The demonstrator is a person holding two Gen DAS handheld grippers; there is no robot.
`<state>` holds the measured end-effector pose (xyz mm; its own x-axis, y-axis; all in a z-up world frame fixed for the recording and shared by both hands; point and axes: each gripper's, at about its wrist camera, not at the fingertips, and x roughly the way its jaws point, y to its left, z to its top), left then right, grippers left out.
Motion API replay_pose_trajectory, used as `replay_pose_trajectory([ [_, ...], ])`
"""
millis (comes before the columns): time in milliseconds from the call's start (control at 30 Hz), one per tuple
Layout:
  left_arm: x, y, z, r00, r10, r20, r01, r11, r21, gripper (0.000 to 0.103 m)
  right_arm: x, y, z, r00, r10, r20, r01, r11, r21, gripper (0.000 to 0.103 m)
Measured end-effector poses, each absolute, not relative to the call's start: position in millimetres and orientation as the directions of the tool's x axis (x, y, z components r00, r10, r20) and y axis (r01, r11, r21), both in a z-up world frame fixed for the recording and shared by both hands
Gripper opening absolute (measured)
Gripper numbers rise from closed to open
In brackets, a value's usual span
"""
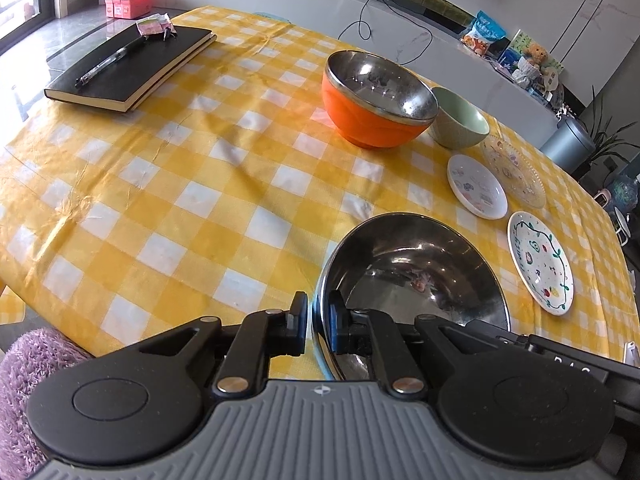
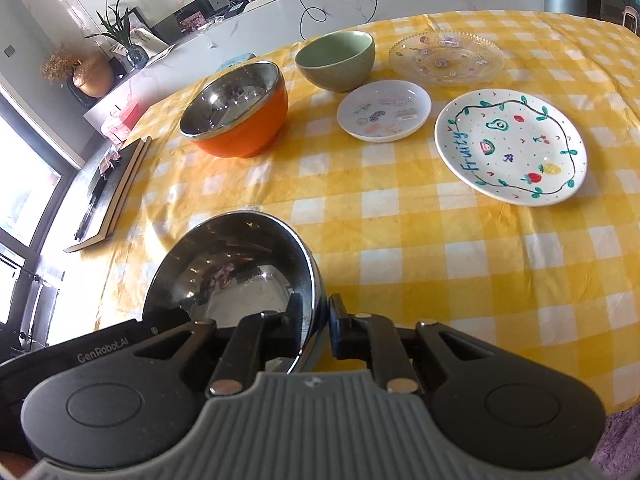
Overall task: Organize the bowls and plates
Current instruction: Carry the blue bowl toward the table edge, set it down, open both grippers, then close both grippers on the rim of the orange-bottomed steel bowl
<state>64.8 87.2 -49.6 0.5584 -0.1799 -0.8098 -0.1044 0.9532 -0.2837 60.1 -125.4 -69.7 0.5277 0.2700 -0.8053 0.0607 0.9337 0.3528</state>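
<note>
Gripping opposite sides of the steel bowl [image 1: 416, 276], the left gripper [image 1: 319, 320] and the right gripper [image 2: 316, 322] each straddle its rim, one finger inside and one outside, and seem to pinch the thin wall. It sits low over the near edge of the checked tablecloth [image 1: 168, 200], well apart from the orange bowl [image 1: 378, 104], its likely nesting partner. Both hands should travel level and together, so the rim neither twists nor slips, then lower it squarely in. Legible writing: "Fruity" on the painted plate [image 2: 510, 146] and "GenRobot.AI" on the gripper body seen from the right wrist.
</note>
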Motion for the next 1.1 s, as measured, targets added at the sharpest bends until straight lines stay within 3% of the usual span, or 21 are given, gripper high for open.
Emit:
replay_pose_trajectory([
  [67,63.1,87.7,-46.4,0.570,-0.175,-0.803,-0.103,0.954,-0.281,0.022,60.0,-125.7,-68.1,0.536,0.264,-0.802,0.059,0.936,0.347,0.018],
  [100,62.1,87.9,-43.9,0.579,-0.172,-0.797,-0.102,0.955,-0.279,0.024,59.5,-125.7,-66.9,0.541,0.261,-0.799,0.057,0.937,0.345,0.027],
  [200,59.0,88.0,-34.3,0.603,-0.156,-0.782,-0.098,0.959,-0.267,0.030,57.6,-124.7,-61.1,0.560,0.258,-0.787,0.043,0.940,0.339,0.029],
  [333,53.3,86.4,-17.0,0.659,-0.139,-0.739,-0.079,0.965,-0.251,0.045,53.1,-125.2,-48.6,0.595,0.265,-0.759,0.013,0.941,0.339,0.042],
  [667,49.1,71.3,22.9,0.786,-0.060,-0.615,-0.041,0.988,-0.148,0.050,50.4,-144.7,-17.9,0.699,0.236,-0.675,0.020,0.937,0.348,0.063],
  [733,56.2,70.5,28.1,0.785,-0.070,-0.615,-0.028,0.989,-0.148,0.052,53.5,-147.2,-12.5,0.716,0.220,-0.663,0.031,0.938,0.344,0.079],
  [800,66.4,73.3,31.8,0.773,-0.114,-0.624,-0.011,0.981,-0.193,0.062,59.0,-149.6,-6.4,0.733,0.213,-0.647,0.033,0.938,0.346,0.080],
  [833,71.2,75.9,32.9,0.765,-0.142,-0.628,-0.002,0.975,-0.224,0.075,62.8,-150.2,-3.6,0.737,0.208,-0.644,0.037,0.938,0.344,0.082],
  [867,76.1,77.7,34.4,0.759,-0.163,-0.631,0.003,0.969,-0.247,0.081,67.1,-150.7,-1.5,0.740,0.204,-0.641,0.040,0.938,0.344,0.083],
  [1100,116.4,82.0,41.8,0.725,-0.170,-0.667,0.018,0.974,-0.228,0.082,103.4,-150.2,6.7,0.749,0.190,-0.635,0.057,0.936,0.348,0.083],
])
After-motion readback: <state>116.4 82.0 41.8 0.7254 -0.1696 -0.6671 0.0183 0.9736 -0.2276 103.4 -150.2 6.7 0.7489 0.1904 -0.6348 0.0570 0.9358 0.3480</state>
